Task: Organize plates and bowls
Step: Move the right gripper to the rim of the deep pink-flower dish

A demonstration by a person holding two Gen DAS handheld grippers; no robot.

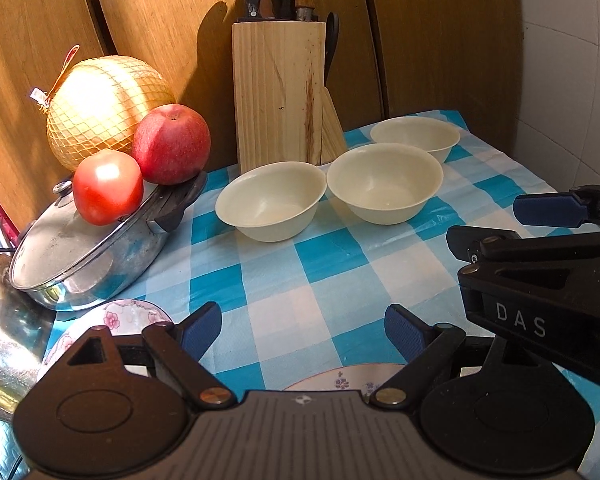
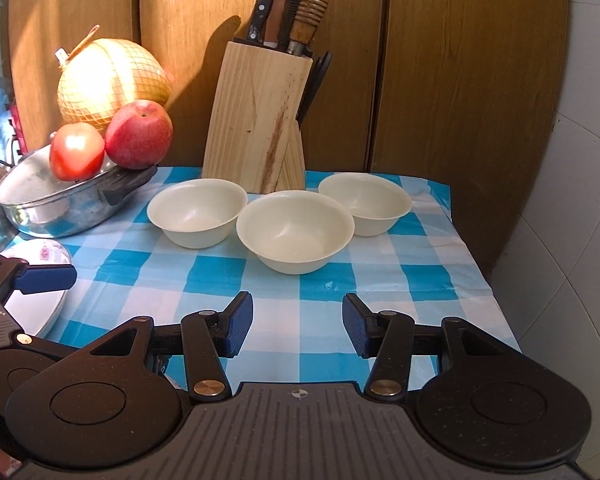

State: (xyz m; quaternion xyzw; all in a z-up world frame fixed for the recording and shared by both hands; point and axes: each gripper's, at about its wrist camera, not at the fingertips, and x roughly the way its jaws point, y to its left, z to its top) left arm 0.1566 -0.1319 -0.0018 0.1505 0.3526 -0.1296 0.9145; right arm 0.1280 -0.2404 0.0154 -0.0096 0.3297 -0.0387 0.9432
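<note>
Three cream bowls wait in a row for stacking.
The round cream plastic bowls (image 2: 295, 232) sit separately before the wooden knife block (image 2: 256, 120) on the checked bench (image 2: 400, 280); left tool (image 1: 302, 330) and right tool (image 2: 298, 330) hover apart, empty, free to approach.
</note>
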